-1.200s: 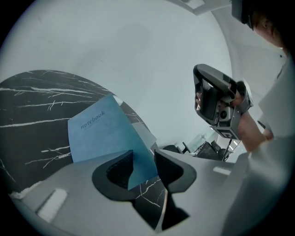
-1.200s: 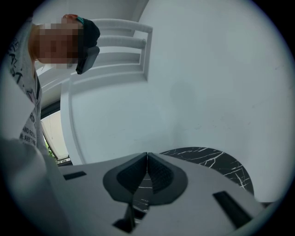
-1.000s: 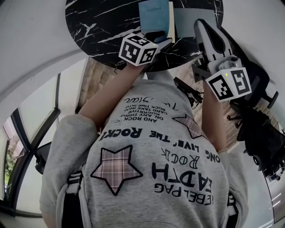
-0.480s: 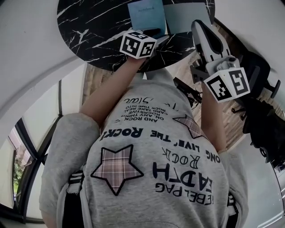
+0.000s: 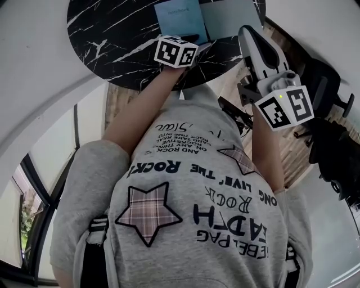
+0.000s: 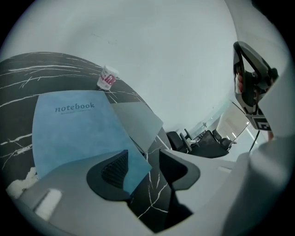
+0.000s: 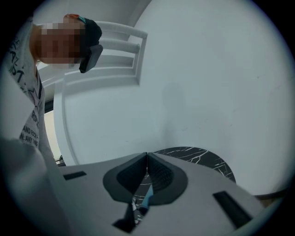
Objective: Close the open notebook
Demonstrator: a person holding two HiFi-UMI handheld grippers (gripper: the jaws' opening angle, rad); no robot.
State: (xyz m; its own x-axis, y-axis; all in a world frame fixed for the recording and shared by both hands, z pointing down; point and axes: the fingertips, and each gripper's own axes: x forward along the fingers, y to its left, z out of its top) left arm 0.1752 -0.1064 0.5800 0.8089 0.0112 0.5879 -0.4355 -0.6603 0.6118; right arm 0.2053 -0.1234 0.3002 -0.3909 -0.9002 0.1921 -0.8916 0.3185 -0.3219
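Notebook, head view: blue cover up, lying on the black marble worktop, just ahead of the left tool. A grey sheet lies against its right edge (whether it belongs to the book, cannot tell). The left tool's marker cube sits over the worktop's near rim. The right tool is held at the worktop's right side, off the notebook. A grey sweatshirt with plaid stars fills the lower frame.

Left gripper view: the cover, printed "notebook", faces up and lies flat, no pages showing. Its near right corner reaches in between the jaws of the left tool and lies by the left pad. The right pad is clear of it, with dark marble in the gap. The jaws stand apart and are opening, not pressing on the cover. The grey sheet runs out from the cover's right edge. A small white cup with a red label stands at the far rim, well apart from the book. A white crumpled scrap lies at the near left. The right tool shows high at the right (off the worktop).

Right gripper view: the right tool has its jaws together at the tips, nothing between them. Below the tips a narrow slit shows marble and a sliver of blue. The worktop's rim lies beyond, against a white wall.
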